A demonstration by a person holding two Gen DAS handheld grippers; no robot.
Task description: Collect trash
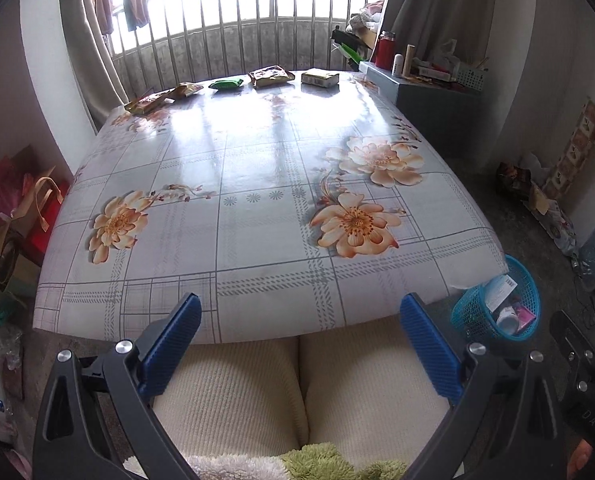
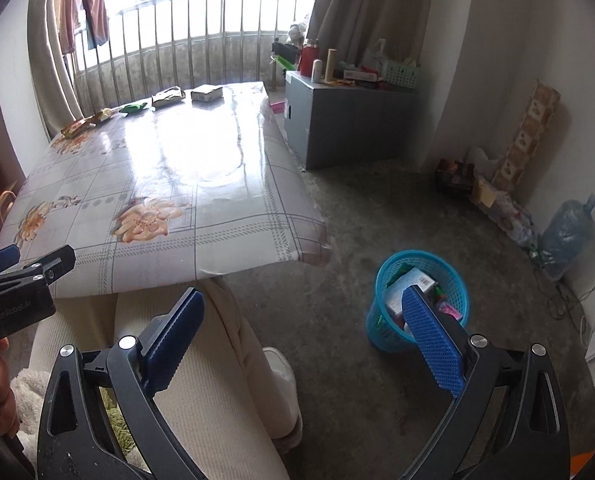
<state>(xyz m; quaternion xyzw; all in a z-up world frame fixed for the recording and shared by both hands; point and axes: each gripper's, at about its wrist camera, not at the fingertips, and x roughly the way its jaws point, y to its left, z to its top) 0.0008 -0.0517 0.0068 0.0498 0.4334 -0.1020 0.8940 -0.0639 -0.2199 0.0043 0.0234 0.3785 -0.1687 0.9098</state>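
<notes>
Several snack wrappers lie in a row along the far edge of the floral table: a yellow-red wrapper, a green packet, a brown bag and a pale box. The right wrist view shows the green packet and the pale box too. A blue mesh basket holding trash stands on the floor right of the table, also the basket in the left wrist view. My left gripper is open over the person's lap at the table's near edge. My right gripper is open, its right finger in front of the basket.
A grey cabinet with a red flask and clutter stands at the far right. A metal railing and curtains back the table. Bags crowd the left floor. A water bottle and cables lie by the right wall.
</notes>
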